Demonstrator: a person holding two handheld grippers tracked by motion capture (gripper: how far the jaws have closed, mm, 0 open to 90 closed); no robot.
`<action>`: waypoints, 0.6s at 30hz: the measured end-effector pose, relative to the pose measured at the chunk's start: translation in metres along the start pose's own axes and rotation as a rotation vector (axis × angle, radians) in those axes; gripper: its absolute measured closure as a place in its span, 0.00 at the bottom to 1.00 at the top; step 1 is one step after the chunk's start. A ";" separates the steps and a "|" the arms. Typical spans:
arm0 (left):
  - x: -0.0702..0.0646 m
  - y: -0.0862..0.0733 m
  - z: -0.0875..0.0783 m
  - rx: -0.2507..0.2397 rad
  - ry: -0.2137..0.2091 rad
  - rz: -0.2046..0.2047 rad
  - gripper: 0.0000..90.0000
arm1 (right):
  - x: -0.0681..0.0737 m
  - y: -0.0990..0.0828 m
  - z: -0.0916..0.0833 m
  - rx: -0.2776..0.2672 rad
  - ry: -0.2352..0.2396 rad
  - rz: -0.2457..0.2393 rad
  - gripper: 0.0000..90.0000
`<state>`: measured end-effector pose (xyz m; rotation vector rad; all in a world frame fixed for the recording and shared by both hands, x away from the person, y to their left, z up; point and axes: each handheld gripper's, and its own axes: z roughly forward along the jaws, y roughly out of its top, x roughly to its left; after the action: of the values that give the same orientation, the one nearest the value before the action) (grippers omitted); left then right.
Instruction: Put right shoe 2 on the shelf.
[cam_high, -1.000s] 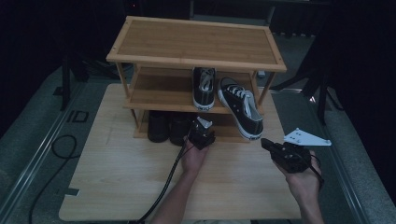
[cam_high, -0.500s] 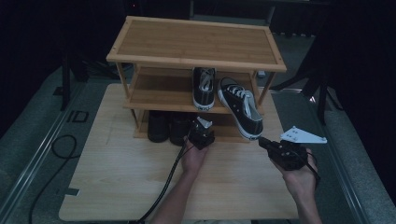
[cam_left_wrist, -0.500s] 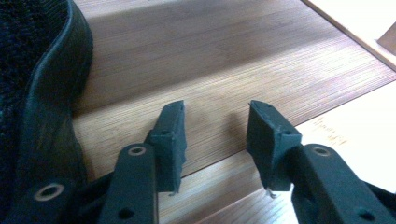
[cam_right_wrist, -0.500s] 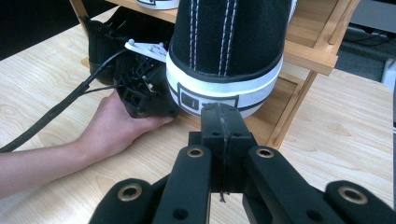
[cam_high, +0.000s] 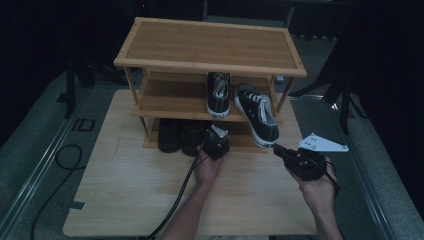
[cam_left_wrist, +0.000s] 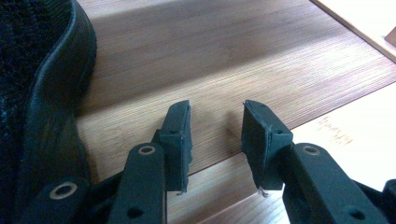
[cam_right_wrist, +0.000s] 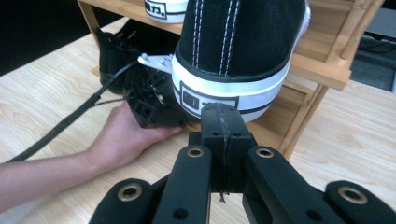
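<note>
Two claws low at the rack (cam_high: 210, 65); right claw (cam_right_wrist: 223, 116) clamped empty, sneaker (cam_right_wrist: 243, 51) heel just ahead, toe pointing away; left claw (cam_left_wrist: 215, 135) has been narrowing on nothing, black shoe (cam_left_wrist: 37, 93) beside it.

Letters "ID" on the grey floor strip (cam_high: 82, 124) left of the table, heel patch (cam_right_wrist: 189, 99) on the black-and-white sneaker (cam_right_wrist: 243, 42) — print unreadable, faint scribble (cam_left_wrist: 335, 130) on the pale tabletop — illegible

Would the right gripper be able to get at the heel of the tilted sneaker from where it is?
Probably yes: the right gripper sits just behind the sneaker's heel with nothing between, but its jaws are shut and would need to open first.
</note>
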<state>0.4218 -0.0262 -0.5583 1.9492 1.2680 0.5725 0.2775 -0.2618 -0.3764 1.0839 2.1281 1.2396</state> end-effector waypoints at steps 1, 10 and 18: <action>0.000 0.000 0.000 -0.001 0.002 0.003 0.70 | 0.001 0.001 0.001 0.000 0.002 -0.002 1.00; 0.001 0.000 -0.001 0.009 -0.001 0.010 0.70 | 0.010 0.009 0.019 0.010 0.019 -0.027 1.00; 0.001 0.000 -0.001 0.008 0.000 0.009 0.70 | 0.009 0.015 0.032 0.012 0.020 -0.028 1.00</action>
<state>0.4216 -0.0252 -0.5578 1.9623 1.2637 0.5725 0.3002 -0.2336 -0.3789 1.0473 2.1611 1.2319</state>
